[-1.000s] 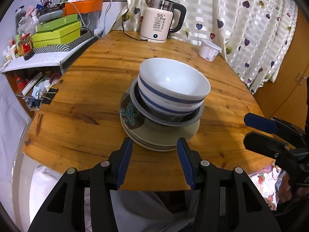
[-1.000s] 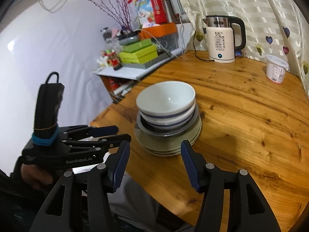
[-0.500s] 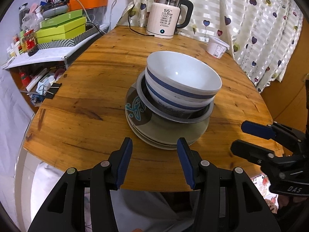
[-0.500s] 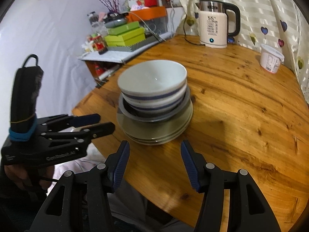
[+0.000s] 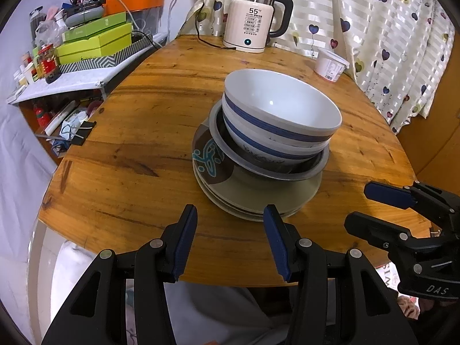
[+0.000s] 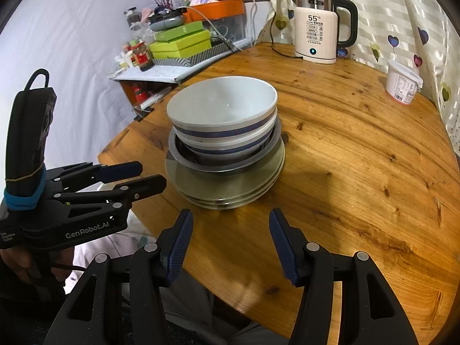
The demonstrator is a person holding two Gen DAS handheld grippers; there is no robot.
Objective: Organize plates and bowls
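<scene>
The dishes stand as 1 pile near the table's (image 5: pixel 138 132) near edge: 2 blue-banded white bowls (image 5: pixel 283 115) nested in a grey metal bowl (image 5: pixel 287 169), which sits on a stack of plates (image 5: pixel 247 192). Over the last second the pile keeps its make-up and place; only the views change, and both grippers now sit closer to it, the pile filling more of each view. The left gripper (image 5: pixel 230 234) hangs over the near edge, its fingers spread wide and empty, short of the plates' rim. The right gripper (image 6: pixel 230 235) does likewise from the other side, jaws parted, holding nothing. Such a pile fits both a sorting already done and one awaiting unstacking; the approach alone does not settle which. A kettle (image 5: pixel 253 23) and a white tub (image 5: pixel 330 64) stand at the far edge.
</scene>
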